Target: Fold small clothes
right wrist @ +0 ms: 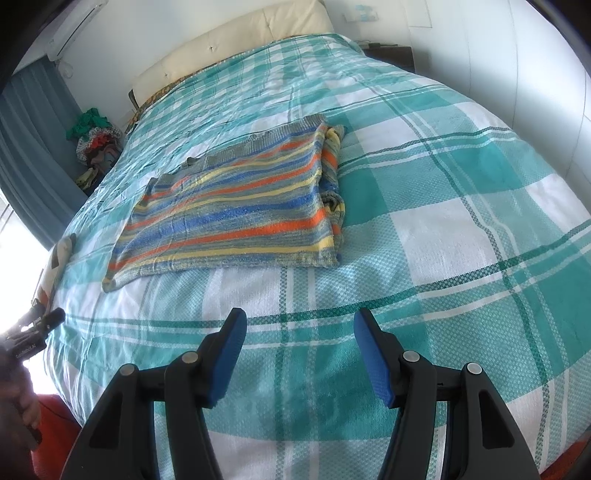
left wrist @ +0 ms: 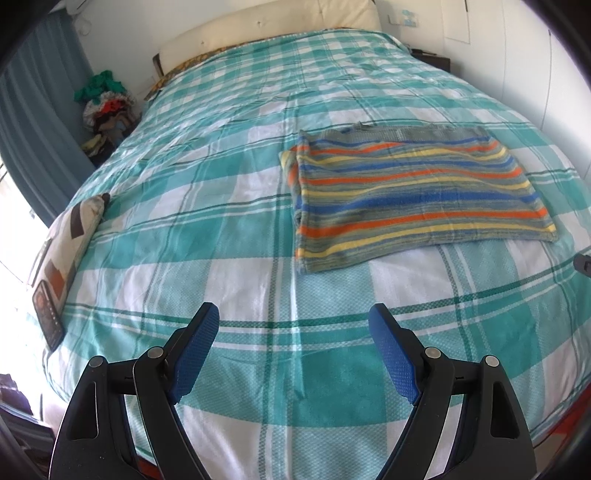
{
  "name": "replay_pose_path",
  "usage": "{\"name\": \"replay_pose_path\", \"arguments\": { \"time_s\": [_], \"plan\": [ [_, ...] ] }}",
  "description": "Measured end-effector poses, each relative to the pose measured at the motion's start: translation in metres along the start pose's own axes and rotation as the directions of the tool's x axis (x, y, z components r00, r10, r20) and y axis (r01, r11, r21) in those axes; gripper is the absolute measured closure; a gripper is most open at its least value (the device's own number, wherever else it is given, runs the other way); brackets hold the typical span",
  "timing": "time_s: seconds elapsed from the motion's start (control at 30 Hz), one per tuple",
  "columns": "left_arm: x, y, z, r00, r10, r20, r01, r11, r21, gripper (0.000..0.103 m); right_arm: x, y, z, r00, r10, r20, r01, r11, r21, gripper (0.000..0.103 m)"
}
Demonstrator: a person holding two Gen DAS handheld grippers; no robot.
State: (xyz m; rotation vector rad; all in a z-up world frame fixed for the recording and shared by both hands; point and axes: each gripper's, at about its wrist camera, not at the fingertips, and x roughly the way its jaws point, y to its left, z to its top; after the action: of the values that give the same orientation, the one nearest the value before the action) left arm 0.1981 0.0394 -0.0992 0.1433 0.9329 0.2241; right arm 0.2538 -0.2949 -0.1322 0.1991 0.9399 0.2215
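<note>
A striped knit garment in orange, blue, yellow and grey lies folded into a flat rectangle on the teal checked bedspread. It also shows in the right wrist view, with folded layers along its right edge. My left gripper is open and empty, over the bedspread in front of and left of the garment. My right gripper is open and empty, over the bedspread in front of and right of the garment. The left gripper shows at the left edge of the right wrist view.
A patterned cushion and a dark phone-like slab lie at the bed's left edge. A cream headboard is at the far end. A pile of clothes sits by the blue curtain. A dark nightstand stands far right.
</note>
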Motion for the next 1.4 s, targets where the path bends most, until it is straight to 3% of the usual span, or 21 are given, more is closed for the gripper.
{"name": "replay_pose_path", "arguments": {
  "time_s": [0.4,0.57,0.7,0.8,0.93,1.0,1.1,1.13,1.2,1.27,1.3,1.33,1.37,1.4],
  "plan": [
    [0.009,-0.039,0.011,0.999,-0.031,-0.011,0.031,0.997,0.064,0.018,0.002,-0.01,0.004,1.0,0.016,-0.007,-0.016,1.0,0.019,0.043],
    [0.01,-0.083,0.011,0.991,-0.134,-0.019,0.135,0.977,0.163,0.018,0.007,-0.017,0.014,0.998,0.05,-0.032,-0.049,0.998,0.037,0.043],
    [0.007,-0.141,0.018,0.967,-0.254,-0.012,0.247,0.924,0.293,0.018,0.008,-0.033,0.047,0.999,0.054,-0.004,-0.054,0.996,0.065,0.043],
    [0.002,-0.189,0.029,0.932,-0.362,-0.003,0.336,0.86,0.384,0.018,0.014,-0.043,0.082,0.998,0.061,0.013,-0.061,0.997,0.038,0.043],
    [0.002,-0.247,0.048,0.895,-0.444,0.036,0.369,0.785,0.497,0.018,0.042,-0.05,0.13,0.992,0.122,-0.032,-0.122,0.993,-0.002,0.042],
    [0.016,-0.277,0.057,0.887,-0.462,0.002,0.392,0.753,0.529,0.018,0.066,-0.053,0.152,0.982,0.176,-0.072,-0.176,0.984,0.008,0.042],
    [0.044,-0.307,0.061,0.9,-0.434,-0.043,0.387,0.75,0.536,0.019,0.117,-0.062,0.182,0.955,0.243,-0.168,-0.235,0.97,0.063,0.042],
    [0.051,-0.311,0.061,0.9,-0.433,-0.061,0.397,0.75,0.529,0.022,0.131,-0.064,0.188,0.948,0.253,-0.194,-0.241,0.967,0.084,0.042],
    [0.056,-0.314,0.063,0.881,-0.467,-0.075,0.44,0.75,0.494,0.029,0.159,-0.07,0.201,0.936,0.269,-0.227,-0.241,0.96,0.141,0.042],
    [0.056,-0.313,0.065,0.855,-0.511,-0.083,0.487,0.74,0.463,0.053,0.177,-0.073,0.21,0.929,0.298,-0.218,-0.258,0.946,0.195,0.042],
    [0.055,-0.314,0.066,0.848,-0.522,-0.091,0.502,0.734,0.457,0.082,0.185,-0.073,0.214,0.924,0.315,-0.216,-0.269,0.938,0.22,0.042],
    [0.055,-0.315,0.069,0.858,-0.508,-0.083,0.485,0.745,0.457,0.094,0.194,-0.071,0.22,0.917,0.329,-0.224,-0.277,0.932,0.231,0.05],
    [0.052,-0.309,0.072,0.851,-0.518,-0.088,0.499,0.745,0.443,0.094,0.197,-0.066,0.223,0.919,0.314,-0.237,-0.267,0.941,0.209,0.066],
    [0.05,-0.3,0.076,0.832,-0.547,-0.094,0.534,0.743,0.404,0.095,0.198,-0.061,0.227,0.935,0.255,-0.246,-0.218,0.961,0.168,0.093]
  ]
}}
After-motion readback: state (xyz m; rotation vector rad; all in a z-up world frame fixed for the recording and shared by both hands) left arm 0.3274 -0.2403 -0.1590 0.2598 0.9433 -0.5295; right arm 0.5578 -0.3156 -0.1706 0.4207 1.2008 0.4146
